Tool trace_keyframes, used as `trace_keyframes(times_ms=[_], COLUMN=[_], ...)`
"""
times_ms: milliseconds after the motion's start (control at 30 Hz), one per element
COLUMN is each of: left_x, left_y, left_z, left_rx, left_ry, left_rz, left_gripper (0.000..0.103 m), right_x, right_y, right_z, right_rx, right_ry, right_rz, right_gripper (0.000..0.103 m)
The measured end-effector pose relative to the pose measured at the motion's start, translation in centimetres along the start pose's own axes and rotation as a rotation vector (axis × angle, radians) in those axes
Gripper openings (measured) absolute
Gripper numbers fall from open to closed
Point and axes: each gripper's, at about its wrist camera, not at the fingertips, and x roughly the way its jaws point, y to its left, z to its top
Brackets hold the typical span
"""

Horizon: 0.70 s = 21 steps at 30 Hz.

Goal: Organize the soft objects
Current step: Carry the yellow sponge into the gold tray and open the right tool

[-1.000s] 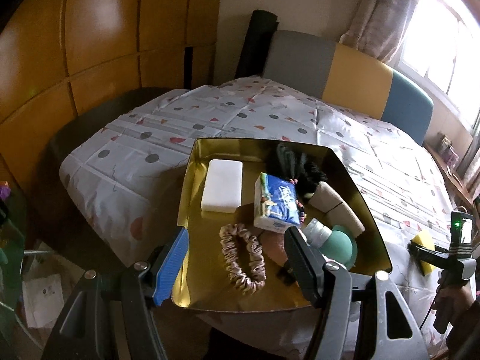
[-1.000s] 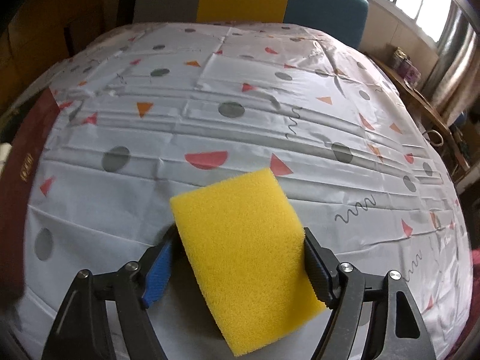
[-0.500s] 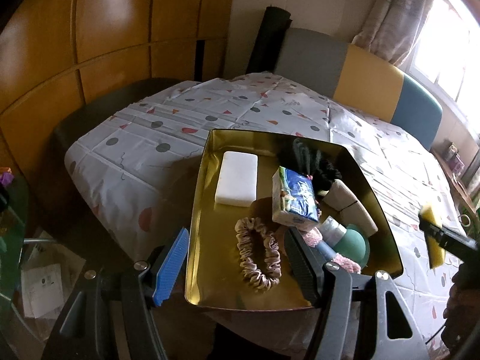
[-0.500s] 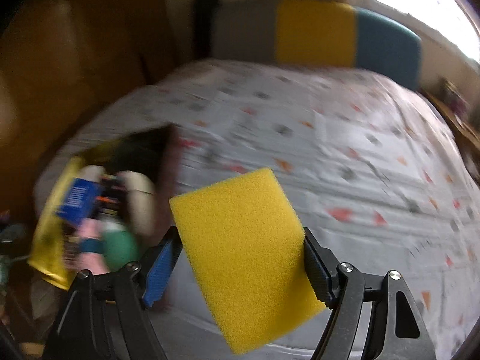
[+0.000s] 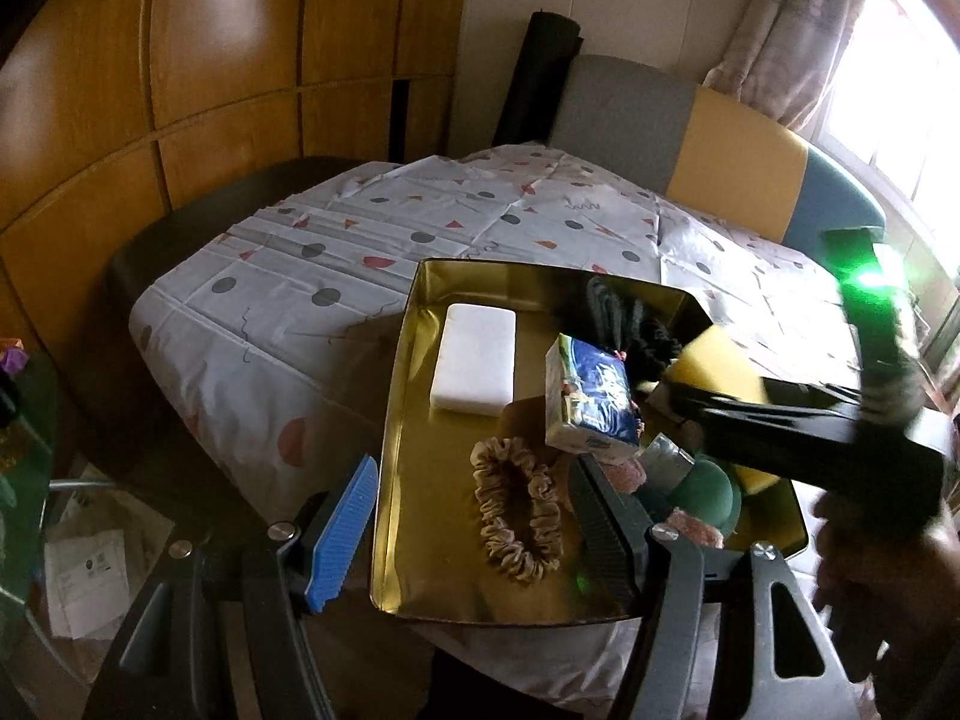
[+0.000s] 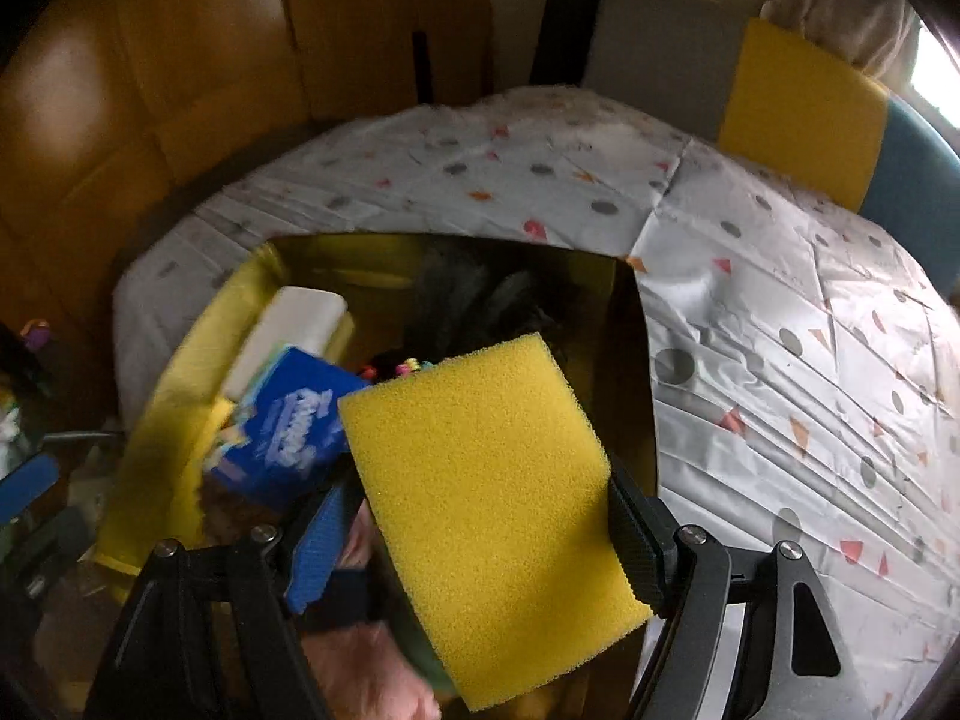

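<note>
My right gripper [image 6: 474, 534] is shut on a yellow sponge [image 6: 492, 498] and holds it over the right side of the gold tray [image 6: 174, 372]. In the left wrist view the sponge [image 5: 714, 363] hangs above the tray's [image 5: 414, 312] contents. The tray holds a white foam block [image 5: 477, 360], a blue tissue pack [image 5: 591, 399], a beige scrunchie [image 5: 519, 507], a black fuzzy item [image 5: 624, 315], a green round thing [image 5: 705, 489] and pink fluffy pieces [image 5: 690, 531]. My left gripper [image 5: 474, 534] is open and empty at the tray's near edge.
The tray sits on a table with a spotted white cloth [image 5: 288, 300]. A grey, yellow and blue bench back [image 5: 720, 150] stands behind it. Wooden wall panels [image 5: 180, 90] are at the left. Papers lie on the floor [image 5: 84, 558].
My right gripper has swung left with the sponge, from above the bare cloth to above the tray. The left gripper has barely shifted and stays open.
</note>
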Motion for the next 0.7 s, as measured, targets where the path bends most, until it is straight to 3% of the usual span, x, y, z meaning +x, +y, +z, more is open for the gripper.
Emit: trace_keyframes(times_ms=[233,367,700], left_x=[0.3,0.4,0.1], left_y=[-0.2,-0.3,-0.6], left_z=[0.0,0.0,0.0], left_rx=[0.004,0.005,0.012], left_ry=[0.006,0.011,0.008], left_rz=[-0.008,-0.002,0.009], left_gripper=[0.067,0.067,0.067], right_x=[1.6,2.0,-1.0], right_y=[0.0,0.0,-0.8], right_z=[0.9,0.5,-1.8], right_rx=[-0.018,-0.006,0.062], right_ry=[-0.001,0.016,-0.074], right_rz=[-0.068,-0.043,-0.012], right_gripper=[0.081,0.088,0.097])
